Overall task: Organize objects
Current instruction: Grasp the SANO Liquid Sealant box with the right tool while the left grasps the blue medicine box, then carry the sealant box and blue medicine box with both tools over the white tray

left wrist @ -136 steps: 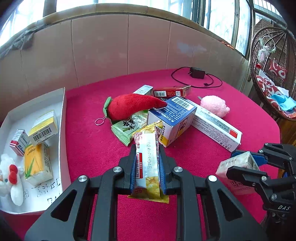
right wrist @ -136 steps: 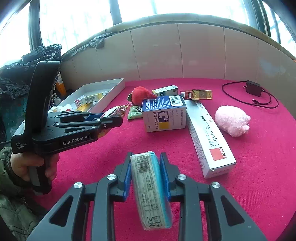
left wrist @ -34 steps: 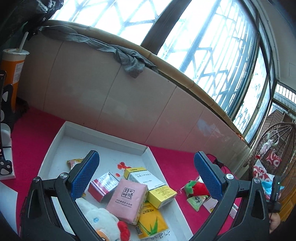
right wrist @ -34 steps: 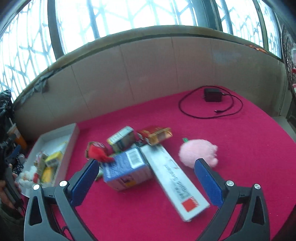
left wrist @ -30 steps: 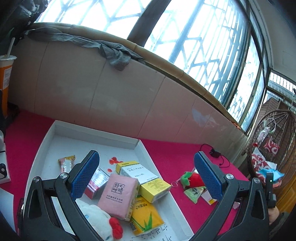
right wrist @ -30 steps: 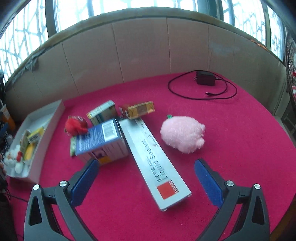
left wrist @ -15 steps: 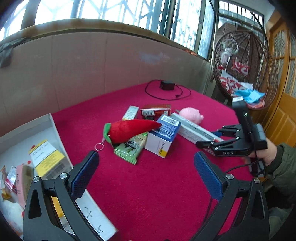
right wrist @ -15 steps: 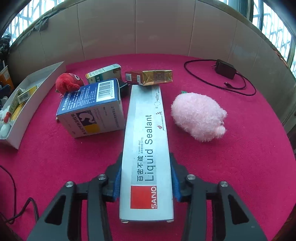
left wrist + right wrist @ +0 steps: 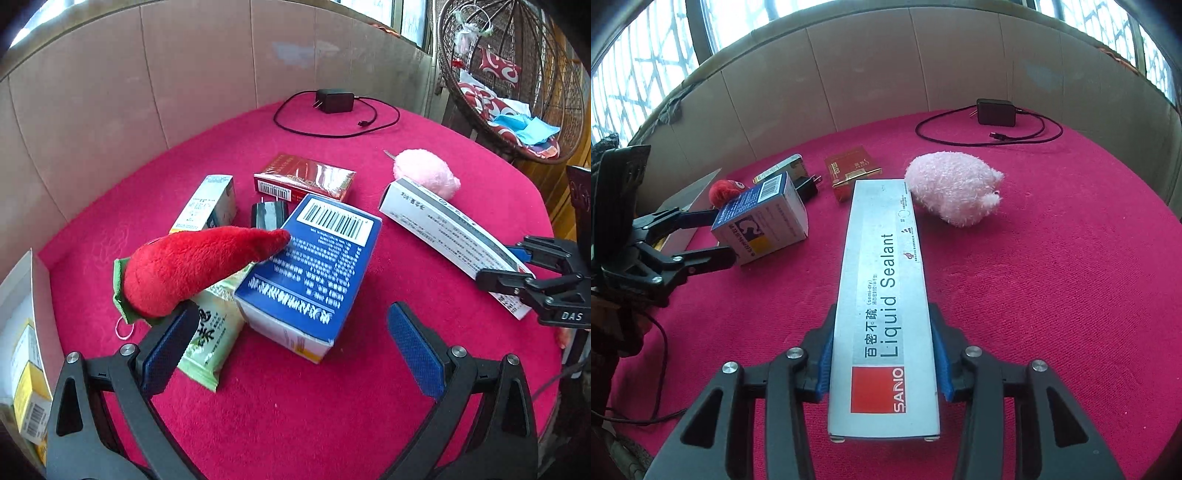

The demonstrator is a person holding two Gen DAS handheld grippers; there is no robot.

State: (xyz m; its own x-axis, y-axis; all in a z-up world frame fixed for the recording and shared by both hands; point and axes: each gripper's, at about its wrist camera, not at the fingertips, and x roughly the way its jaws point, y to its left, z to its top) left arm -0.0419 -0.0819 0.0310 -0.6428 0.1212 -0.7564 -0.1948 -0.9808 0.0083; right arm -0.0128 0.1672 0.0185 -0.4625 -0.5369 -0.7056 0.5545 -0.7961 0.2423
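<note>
My right gripper (image 9: 882, 373) clamped on the long Liquid Sealant box (image 9: 884, 295), my left gripper (image 9: 291, 347) spread wide over the blue box (image 9: 314, 269), crimson felt tabletop (image 9: 1052, 277), beige panelled wall (image 9: 868, 62), lattice windows behind (image 9: 631, 70).

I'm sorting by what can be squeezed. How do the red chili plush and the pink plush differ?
The red chili plush is long and pointed, with a green collar and a key ring; the pink plush is round and stubby. The chili lies propped on the blue box and the green packet; the pink one rests on the red cloth beside the sealant box. Both look soft and fuzzy.
</note>
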